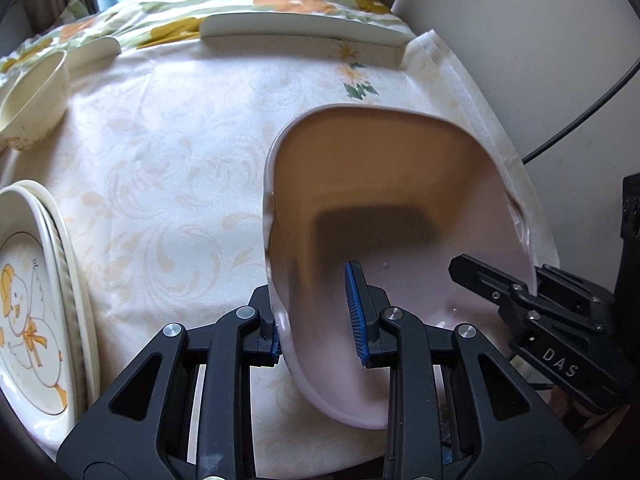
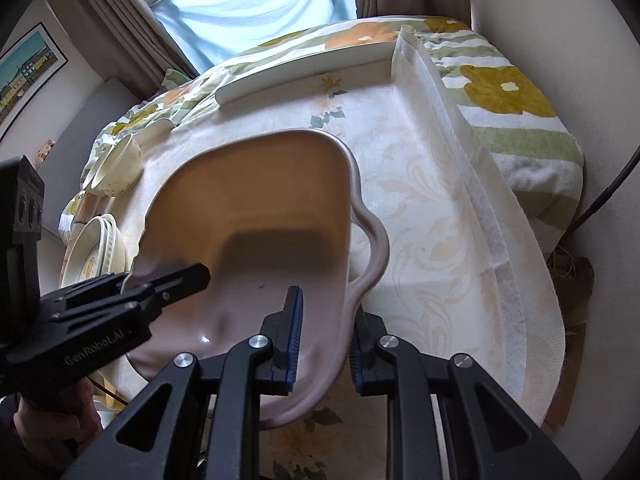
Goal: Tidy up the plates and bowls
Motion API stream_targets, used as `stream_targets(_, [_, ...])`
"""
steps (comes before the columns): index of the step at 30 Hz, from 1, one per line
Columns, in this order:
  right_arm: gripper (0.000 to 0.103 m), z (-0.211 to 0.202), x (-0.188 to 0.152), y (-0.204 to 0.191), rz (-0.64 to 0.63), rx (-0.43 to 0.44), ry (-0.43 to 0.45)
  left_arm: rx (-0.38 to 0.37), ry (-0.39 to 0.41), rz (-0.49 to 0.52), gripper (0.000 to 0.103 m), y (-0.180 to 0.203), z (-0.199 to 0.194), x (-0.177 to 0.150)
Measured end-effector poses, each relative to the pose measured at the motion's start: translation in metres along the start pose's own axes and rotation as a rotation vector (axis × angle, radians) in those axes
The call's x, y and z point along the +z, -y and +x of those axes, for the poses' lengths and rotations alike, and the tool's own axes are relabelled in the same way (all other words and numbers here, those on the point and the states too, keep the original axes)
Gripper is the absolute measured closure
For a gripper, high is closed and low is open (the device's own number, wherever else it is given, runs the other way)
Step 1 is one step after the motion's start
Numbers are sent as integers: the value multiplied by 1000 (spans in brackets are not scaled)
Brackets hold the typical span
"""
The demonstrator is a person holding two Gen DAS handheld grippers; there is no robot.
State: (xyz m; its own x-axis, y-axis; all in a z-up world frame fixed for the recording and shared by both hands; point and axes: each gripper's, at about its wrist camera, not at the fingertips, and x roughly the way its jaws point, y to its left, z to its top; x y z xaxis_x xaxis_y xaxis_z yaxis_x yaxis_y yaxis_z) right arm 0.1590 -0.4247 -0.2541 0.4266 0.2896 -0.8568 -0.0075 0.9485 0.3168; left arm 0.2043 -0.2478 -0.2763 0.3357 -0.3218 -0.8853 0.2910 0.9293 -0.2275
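Pitched steeply down over cream tablecloth: left gripper and right gripper, each pinching opposite rims of pink rectangular plastic basin.

Both grippers, left gripper and right gripper, are black plastic with triangle cut-outs in the arms, round silver screws at the joints and blue ribbed pads, one body with white letters "DAS", the other "GenRobot.AI".

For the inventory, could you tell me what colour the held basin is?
Pale pink basin, seen best in the right wrist view.
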Motion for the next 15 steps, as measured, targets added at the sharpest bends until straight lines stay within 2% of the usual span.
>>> stream_targets(4, [84, 1, 1, 5, 39, 23, -4, 16, -8, 13, 79, 3, 1, -1])
stream_targets(9, [83, 3, 1, 15, 127, 81, -7, 30, -55, 28, 79, 6, 11, -1])
stream_targets(10, [77, 3, 0, 18, 151, 88, -7, 33, -55, 32, 78, 7, 12, -2])
stream_targets(11, [63, 3, 0, 20, 165, 92, -4, 35, -55, 37, 76, 8, 12, -2])
stream_targets(12, [56, 3, -1, 23, 183, 98, 1, 31, -58, 42, 68, 10, 12, -2])
stream_targets(13, [50, 3, -1, 24, 196, 102, 6, 26, -56, 43, 45, 11, 12, -3])
stream_targets(15, [50, 2, -2, 27, 214, 109, 5, 50, -35, 46, 11, 13, 10, -4])
